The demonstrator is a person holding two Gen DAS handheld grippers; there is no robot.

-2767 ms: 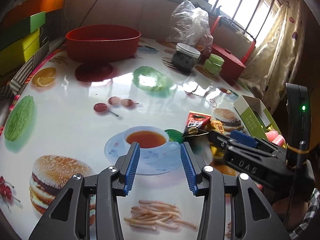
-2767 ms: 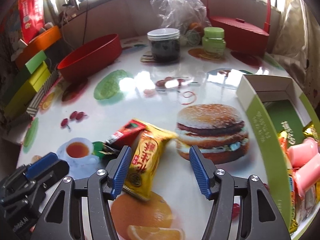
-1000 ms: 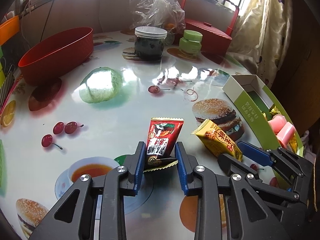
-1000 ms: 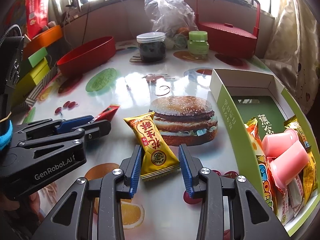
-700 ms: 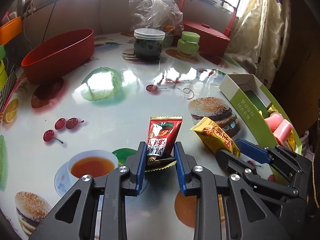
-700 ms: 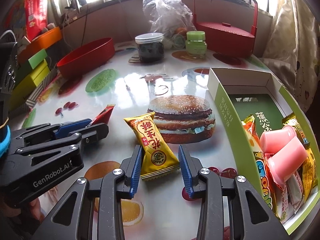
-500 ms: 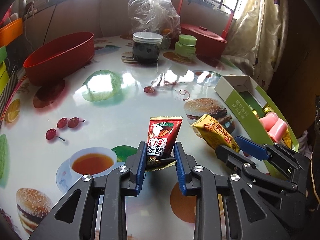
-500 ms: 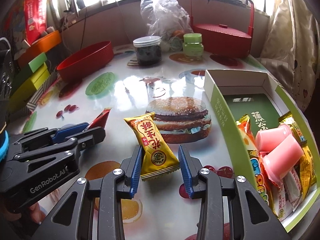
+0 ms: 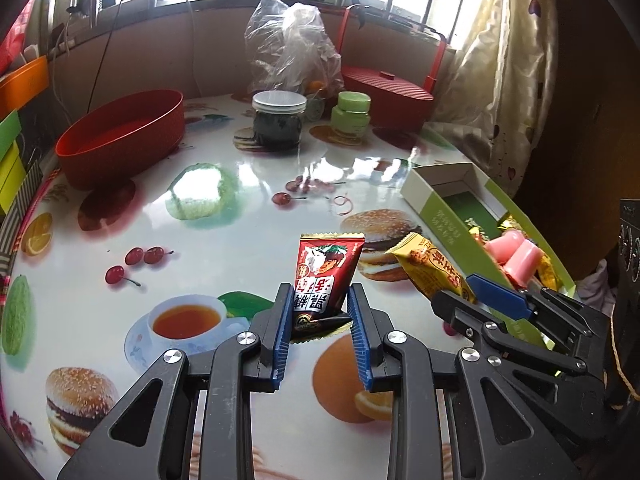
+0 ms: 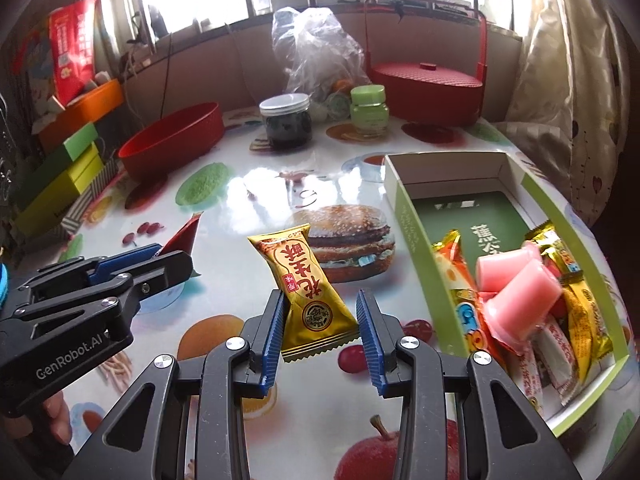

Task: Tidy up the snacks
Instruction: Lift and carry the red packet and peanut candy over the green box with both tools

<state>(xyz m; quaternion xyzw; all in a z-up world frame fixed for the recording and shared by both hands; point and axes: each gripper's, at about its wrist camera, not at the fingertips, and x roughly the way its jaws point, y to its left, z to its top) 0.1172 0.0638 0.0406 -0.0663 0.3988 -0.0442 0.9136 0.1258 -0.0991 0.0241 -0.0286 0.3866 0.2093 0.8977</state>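
My left gripper [image 9: 319, 304] is shut on a red snack packet [image 9: 325, 280] and holds it lifted above the table; it also shows in the right wrist view [image 10: 182, 236]. My right gripper [image 10: 321, 314] is shut on a yellow snack packet [image 10: 308, 280], also lifted; it also shows in the left wrist view [image 9: 432, 268]. The green snack box [image 10: 414, 248] lies at the right, with several packets and pink jelly cups [image 10: 516, 284] at its near end and its far end bare. The grippers are side by side, left of the box.
A red oval tub [image 9: 120, 136], a dark jar [image 9: 279, 120], a green jar [image 9: 352, 114], a plastic bag [image 9: 292, 48] and a red handled basket [image 9: 388, 86] stand at the back. Coloured boxes [image 10: 60, 176] are stacked at the left edge.
Both grippers closed on their packets and have lifted them off the table. Both have drawn up and back a little, and the box now shows more fully.
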